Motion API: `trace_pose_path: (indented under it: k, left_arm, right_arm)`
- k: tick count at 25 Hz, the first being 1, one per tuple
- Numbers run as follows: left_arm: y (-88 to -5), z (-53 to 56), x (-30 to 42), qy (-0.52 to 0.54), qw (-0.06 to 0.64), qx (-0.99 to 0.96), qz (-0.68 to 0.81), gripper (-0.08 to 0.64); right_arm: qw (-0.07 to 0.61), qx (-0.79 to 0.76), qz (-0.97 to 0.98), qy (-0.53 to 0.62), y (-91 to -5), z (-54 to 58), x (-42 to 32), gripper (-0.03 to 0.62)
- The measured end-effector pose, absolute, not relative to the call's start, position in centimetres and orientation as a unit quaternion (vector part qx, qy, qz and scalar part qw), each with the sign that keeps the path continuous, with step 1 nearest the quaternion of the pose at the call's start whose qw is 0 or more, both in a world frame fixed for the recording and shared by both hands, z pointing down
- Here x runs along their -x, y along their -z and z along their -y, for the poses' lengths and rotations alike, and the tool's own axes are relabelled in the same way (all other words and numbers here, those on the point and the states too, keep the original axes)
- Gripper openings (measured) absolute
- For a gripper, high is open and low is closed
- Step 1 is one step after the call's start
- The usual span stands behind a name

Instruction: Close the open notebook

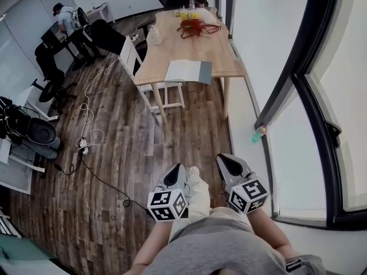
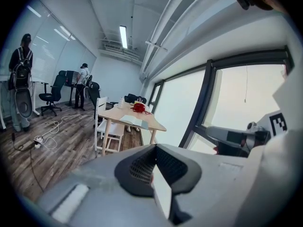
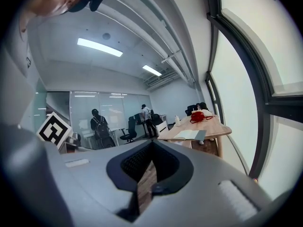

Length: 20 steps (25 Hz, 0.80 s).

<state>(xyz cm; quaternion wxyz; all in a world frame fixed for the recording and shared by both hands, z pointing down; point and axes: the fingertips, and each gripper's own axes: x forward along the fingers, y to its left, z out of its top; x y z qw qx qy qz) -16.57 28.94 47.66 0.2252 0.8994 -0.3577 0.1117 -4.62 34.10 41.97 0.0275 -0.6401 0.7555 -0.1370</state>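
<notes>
The open notebook lies flat near the front edge of a wooden table across the room, white pages on the left and a grey-blue cover on the right. It shows small in the left gripper view and in the right gripper view. My left gripper and right gripper are held side by side close to my body, far short of the table. Both point toward it. The left gripper's jaws are shut on nothing, and so are the right gripper's.
A white chair stands at the table's left side. A red bundle and a bottle sit further back on the table. Cables trail over the wood floor at left. A window wall runs along the right. People stand at desks far left.
</notes>
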Motion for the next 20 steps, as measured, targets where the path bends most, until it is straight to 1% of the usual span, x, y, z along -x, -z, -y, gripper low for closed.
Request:
trace_pose_path:
  k: [9, 20]
  left_arm:
    - [-47.6, -25.0, 13.2, -0.111, 0.226, -0.905, 0.343, 0.005]
    - [-48.3, -17.6, 10.8, -0.116, 0.231, -0.905, 0.337, 0.005]
  right_arm:
    - [0.027, 0.647, -0.747, 0.147, -42.4, -30.5, 1.8, -0.002]
    - [0.024, 0.650, -0.745, 0.149, -42.7, -23.1, -0.3, -0.002]
